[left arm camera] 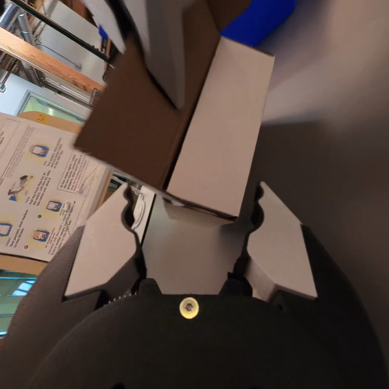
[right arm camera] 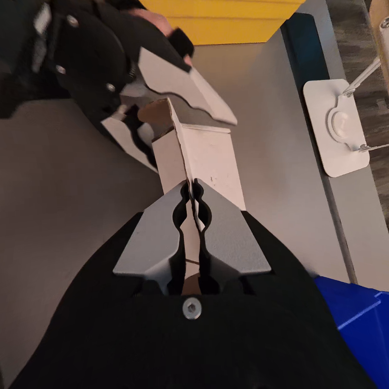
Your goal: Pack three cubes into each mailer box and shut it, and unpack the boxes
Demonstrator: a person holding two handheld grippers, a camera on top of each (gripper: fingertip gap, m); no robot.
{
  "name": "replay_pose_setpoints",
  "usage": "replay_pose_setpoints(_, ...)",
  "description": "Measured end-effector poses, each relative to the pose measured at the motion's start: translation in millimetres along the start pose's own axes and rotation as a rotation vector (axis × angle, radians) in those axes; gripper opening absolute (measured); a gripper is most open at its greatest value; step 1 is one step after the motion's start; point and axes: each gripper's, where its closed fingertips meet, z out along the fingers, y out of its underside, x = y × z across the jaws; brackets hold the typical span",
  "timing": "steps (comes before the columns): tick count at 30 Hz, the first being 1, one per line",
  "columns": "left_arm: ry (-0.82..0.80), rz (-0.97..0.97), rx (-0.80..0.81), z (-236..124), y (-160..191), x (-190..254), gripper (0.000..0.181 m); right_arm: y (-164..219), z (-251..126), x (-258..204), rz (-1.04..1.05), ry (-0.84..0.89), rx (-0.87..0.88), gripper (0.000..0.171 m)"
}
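Observation:
A white mailer box (right arm camera: 212,155) with a brown inside lies on the grey table (right arm camera: 63,189). My right gripper (right arm camera: 190,183) is shut on a thin cardboard edge of the box at its near end, and the panel runs back between the pads. My left gripper (right arm camera: 195,146) is open wide around the far end of the box, with a gap on both sides. In the left wrist view the left gripper (left arm camera: 193,185) stands open. The box's white side (left arm camera: 221,126) and brown flap (left arm camera: 130,126) are just ahead of its fingertips. No cubes show.
A yellow bin (right arm camera: 221,21) stands at the far side of the table. A blue bin (right arm camera: 353,311) is by my right gripper and also shows in the left wrist view (left arm camera: 259,23). A white plate with a clear dome (right arm camera: 336,126) sits at the table edge. A printed sheet (left arm camera: 42,185) is on the left.

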Motion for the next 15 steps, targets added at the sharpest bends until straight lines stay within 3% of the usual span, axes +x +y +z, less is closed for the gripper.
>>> replay_pose_setpoints(1, -0.014, -0.026, 0.021, -7, -5, -5, 0.126, -1, 0, 2, 0.014, -0.007, 0.000, 0.001)
replay_pose_setpoints(3, -0.078, -0.046, 0.078, -24, -16, -22, 0.130, -3, 2, 5, 0.023, -0.035, -0.005, 0.001)
replay_pose_setpoints(6, -0.187, -0.024, 0.207, -49, -38, -42, 0.121, -6, 7, 8, 0.055, -0.102, -0.015, 0.001)
replay_pose_setpoints(10, -0.265, 0.136, 0.353, -71, -73, -36, 0.113, -13, 14, 18, 0.093, -0.139, -0.034, 0.001)
replay_pose_setpoints(15, -0.179, 0.221, 0.321, -59, -79, -9, 0.103, -19, 17, 24, 0.090, -0.146, -0.049, 0.001)
